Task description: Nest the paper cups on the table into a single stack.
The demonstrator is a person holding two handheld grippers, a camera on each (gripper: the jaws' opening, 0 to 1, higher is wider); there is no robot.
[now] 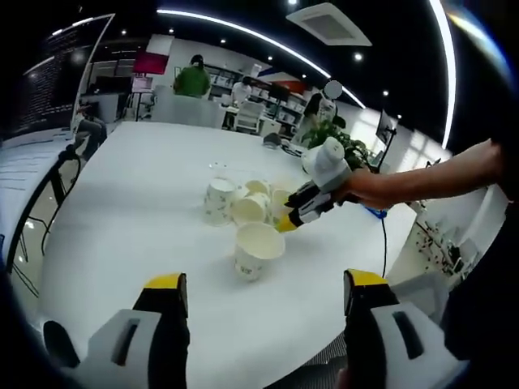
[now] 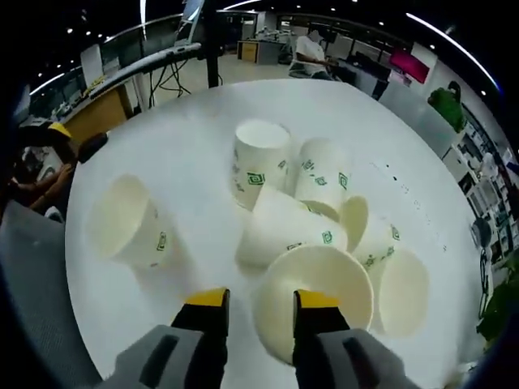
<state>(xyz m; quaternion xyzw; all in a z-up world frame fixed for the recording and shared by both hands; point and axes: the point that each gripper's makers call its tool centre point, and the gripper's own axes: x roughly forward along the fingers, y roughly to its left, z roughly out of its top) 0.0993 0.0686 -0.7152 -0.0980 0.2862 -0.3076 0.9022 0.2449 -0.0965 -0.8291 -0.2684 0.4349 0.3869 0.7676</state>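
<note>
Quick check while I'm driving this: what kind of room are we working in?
Probably an open-plan office or lab. The paper cups sit on a large round white table; behind it are desks with chairs, a ceiling air-conditioning unit beside a curved light strip, and a person in a green top.

Bare table (image 2: pixel 162 138) beside lone cup (image 2: pixel 130 223); cup cluster (image 2: pixel 312 211) packed tight.

I'm working in an open-plan office. Evidence: large white table (image 1: pixel 138 211), recessed ceiling spots and long curved light strips (image 1: pixel 243 32), a ceiling air-conditioning cassette (image 1: pixel 328 23). Shelving (image 1: pixel 284 109) and desks line the far wall, where people stand, one in a green top (image 1: pixel 192 79). A potted plant (image 1: pixel 345 144) sits by the table.
</note>
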